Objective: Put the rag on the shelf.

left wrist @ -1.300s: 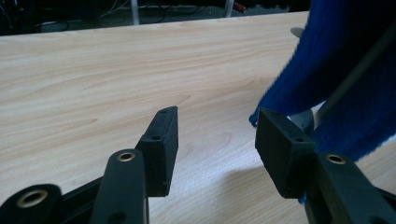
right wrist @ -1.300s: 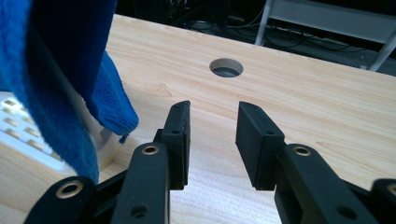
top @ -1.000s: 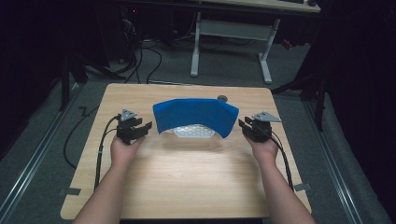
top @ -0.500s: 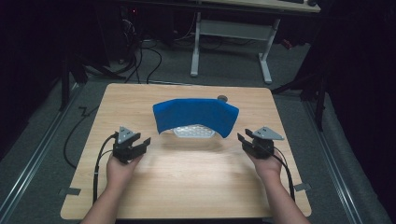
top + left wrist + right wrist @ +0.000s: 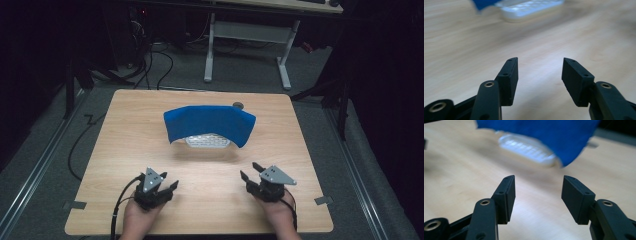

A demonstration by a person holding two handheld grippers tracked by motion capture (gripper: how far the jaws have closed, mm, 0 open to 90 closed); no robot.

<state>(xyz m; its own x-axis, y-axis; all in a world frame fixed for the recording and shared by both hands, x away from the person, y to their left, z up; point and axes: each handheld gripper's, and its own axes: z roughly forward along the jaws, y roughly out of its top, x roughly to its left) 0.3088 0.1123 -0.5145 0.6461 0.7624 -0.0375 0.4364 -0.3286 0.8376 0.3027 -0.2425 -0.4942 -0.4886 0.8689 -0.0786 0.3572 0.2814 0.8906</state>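
A blue cloth [image 5: 210, 122] lies draped in an arch over a white ribbed tray [image 5: 207, 141] in the middle of the wooden table [image 5: 125, 150]. My left gripper [image 5: 167, 186] is near the front edge at the left, well short of the cloth. Its jaws have just been opening and nothing is between them. My right gripper [image 5: 251, 171] is at the front right, also apart from the cloth, and its jaws have just been opening too, empty. Past the left gripper [image 5: 539, 72] lie the tray [image 5: 531, 8] and a cloth corner [image 5: 484, 3]. Past the right gripper [image 5: 538, 191] hangs the cloth [image 5: 541, 135] over the tray [image 5: 526, 148].
A small dark round thing [image 5: 238, 105] sits on the table just behind the cloth. A cable [image 5: 80, 145] trails off the table's left side. Beyond the table stands a desk frame [image 5: 250, 35] on a dark floor with loose cables.
Both hands have drawn back from the cloth's two ends toward the table's near edge. The right jaws stand wider than before. The cloth stays draped over the tray.
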